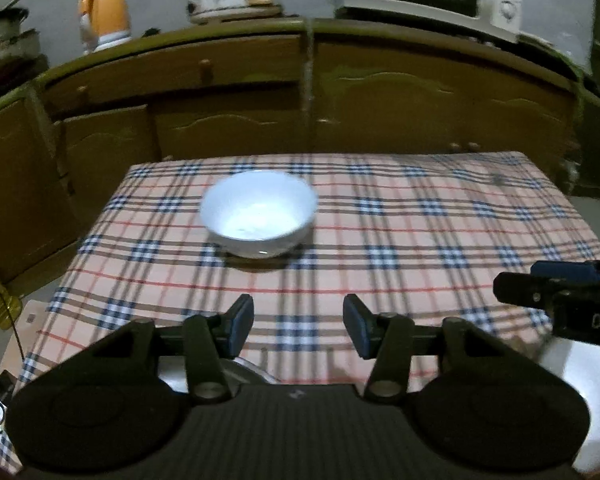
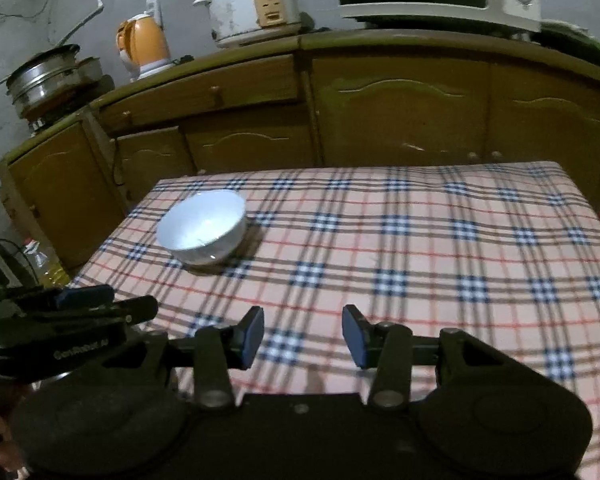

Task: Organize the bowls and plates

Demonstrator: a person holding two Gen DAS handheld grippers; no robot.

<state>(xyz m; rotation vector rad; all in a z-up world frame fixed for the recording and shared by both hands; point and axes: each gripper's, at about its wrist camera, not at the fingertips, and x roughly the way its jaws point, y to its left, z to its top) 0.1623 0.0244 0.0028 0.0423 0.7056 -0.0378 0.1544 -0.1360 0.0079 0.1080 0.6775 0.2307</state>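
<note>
left wrist only: white plate (image 1: 580,392) bottom right; both grippers' fingers (image 1: 242,326) apart, empty, w/ bowl (image 1: 259,213) beyond

Bowl (image 1: 259,213): white glazed ceramic, glossy. Tablecloth (image 2: 420,248): woven plaid cloth, matt. Cabinets (image 2: 400,116): varnished wood, dull sheen. Steel pot (image 2: 46,76): shiny metal. Kettle (image 2: 143,46): smooth orange plastic.
</note>
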